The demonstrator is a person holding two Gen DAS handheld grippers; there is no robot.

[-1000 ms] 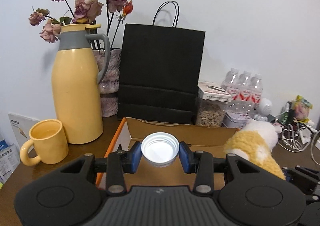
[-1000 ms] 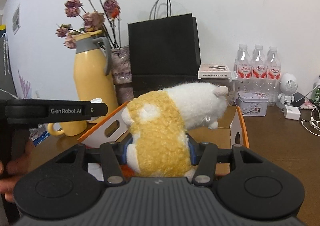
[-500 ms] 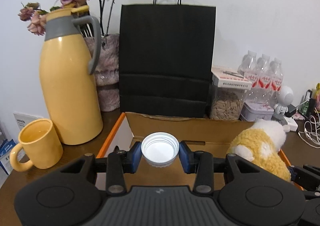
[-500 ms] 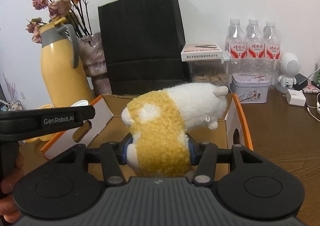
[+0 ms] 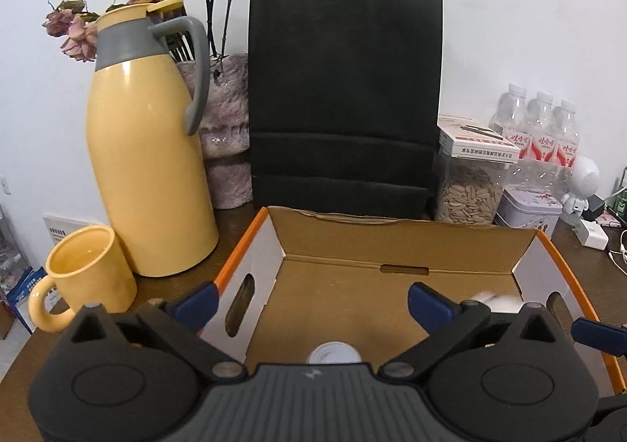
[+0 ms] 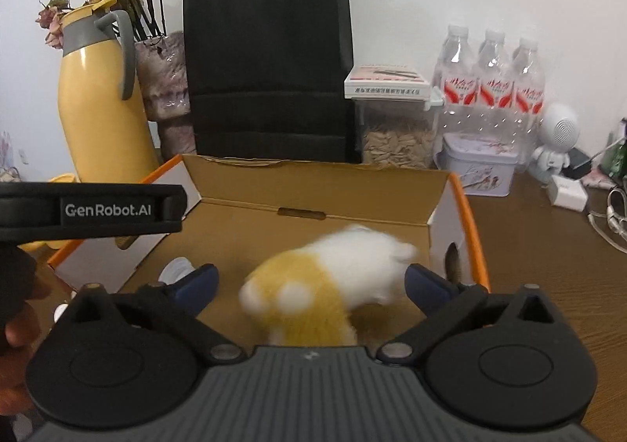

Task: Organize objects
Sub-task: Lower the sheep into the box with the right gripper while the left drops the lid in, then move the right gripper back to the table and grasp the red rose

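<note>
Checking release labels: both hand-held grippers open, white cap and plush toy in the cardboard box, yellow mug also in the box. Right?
Not quite. The yellow mug stands outside the cardboard box, on the table beside the yellow thermos, as the left wrist view shows. The rest holds: both hand-held grippers open, white cap and plush toy in the box.

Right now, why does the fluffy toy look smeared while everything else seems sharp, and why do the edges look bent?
Right wrist view: the plush toy is motion-blurred between open jaws, the black bag behind it crisp. Left wrist view: sharp throughout; the fisheye lens bows the yellow jug and darkens the corners. Lighting is soft and even in both, with little glare.
</note>
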